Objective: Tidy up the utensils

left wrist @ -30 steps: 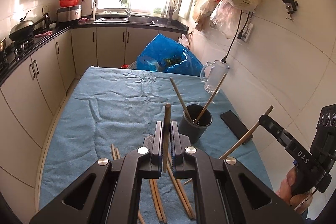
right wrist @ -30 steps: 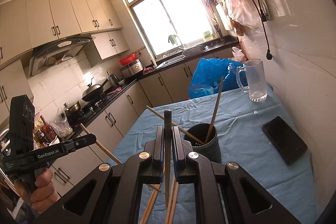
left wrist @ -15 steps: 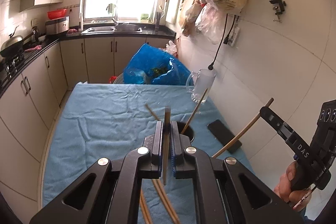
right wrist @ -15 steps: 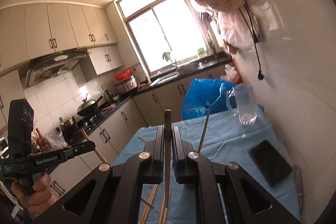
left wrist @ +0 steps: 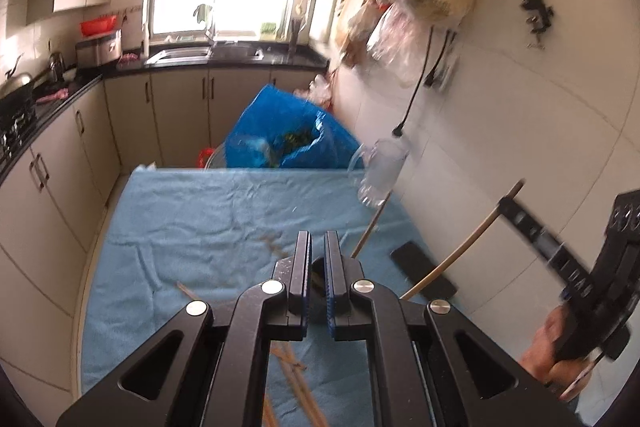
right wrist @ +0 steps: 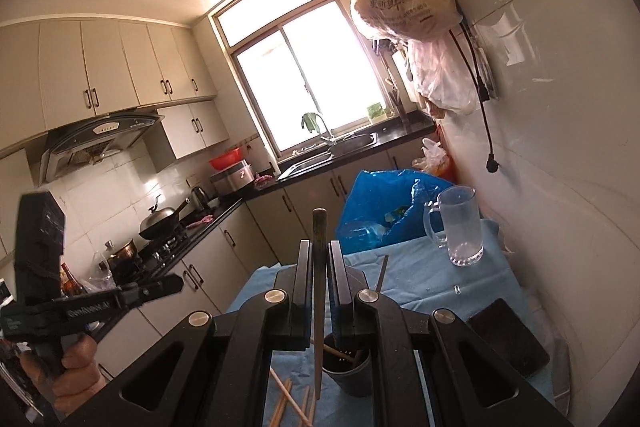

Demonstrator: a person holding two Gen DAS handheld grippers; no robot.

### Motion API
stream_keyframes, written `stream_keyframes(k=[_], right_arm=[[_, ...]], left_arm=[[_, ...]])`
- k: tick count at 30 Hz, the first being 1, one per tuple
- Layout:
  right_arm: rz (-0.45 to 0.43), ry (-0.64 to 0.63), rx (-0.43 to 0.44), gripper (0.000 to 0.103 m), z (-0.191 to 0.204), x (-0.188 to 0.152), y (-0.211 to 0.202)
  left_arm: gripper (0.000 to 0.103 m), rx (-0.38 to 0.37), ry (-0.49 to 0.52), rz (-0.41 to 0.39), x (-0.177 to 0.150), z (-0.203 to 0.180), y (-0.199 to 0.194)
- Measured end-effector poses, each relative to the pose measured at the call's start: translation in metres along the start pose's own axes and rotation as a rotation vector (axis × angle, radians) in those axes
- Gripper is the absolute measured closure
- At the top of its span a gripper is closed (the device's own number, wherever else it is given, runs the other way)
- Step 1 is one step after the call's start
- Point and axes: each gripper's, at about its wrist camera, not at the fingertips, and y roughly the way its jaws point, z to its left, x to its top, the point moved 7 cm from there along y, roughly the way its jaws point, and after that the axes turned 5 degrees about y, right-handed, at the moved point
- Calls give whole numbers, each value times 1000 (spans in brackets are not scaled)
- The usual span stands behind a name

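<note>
My left gripper [left wrist: 317, 247] is open a little and empty, right above the dark holder cup [left wrist: 318, 269], which its fingers mostly hide. My right gripper [right wrist: 319, 259] is shut on a wooden chopstick [right wrist: 319, 291], held upright just left of the dark holder cup [right wrist: 347, 371]. The cup holds a few chopsticks. In the left wrist view the right gripper [left wrist: 505, 205] holds its chopstick [left wrist: 460, 251] slanted over the table's right side. Loose chopsticks [right wrist: 290, 401] lie on the blue cloth [left wrist: 200, 223] near the cup.
A glass mug [right wrist: 456, 227] stands at the far right of the table. A black phone [right wrist: 508, 339] lies by the wall. A blue bag [left wrist: 286, 135] sits beyond the table's far end. Cabinets run along the left.
The chopstick that my left gripper held is gone from its fingers, and the fingers have parted. Both grippers have risen and tilted up over the cup.
</note>
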Motion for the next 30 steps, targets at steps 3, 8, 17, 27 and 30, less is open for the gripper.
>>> stream_keyframes(k=[3,8,17,27,30], right_arm=[[34,-4,4,95,-3,-12,7],[70,10,9,95,-9,-28,13],[130,20,14,95,-6,-55,26],[146,10,14,95,-9,-59,31],[151,16,16,95,-13,-59,33]], left_arm=[[97,41,29,62,-31,22,17],[96,108,65,239,-101,62,61],[96,37,-460,464,-151,170,147],[78,105,-622,517,-145,187,200],[78,139,-612,548,-146,187,210]])
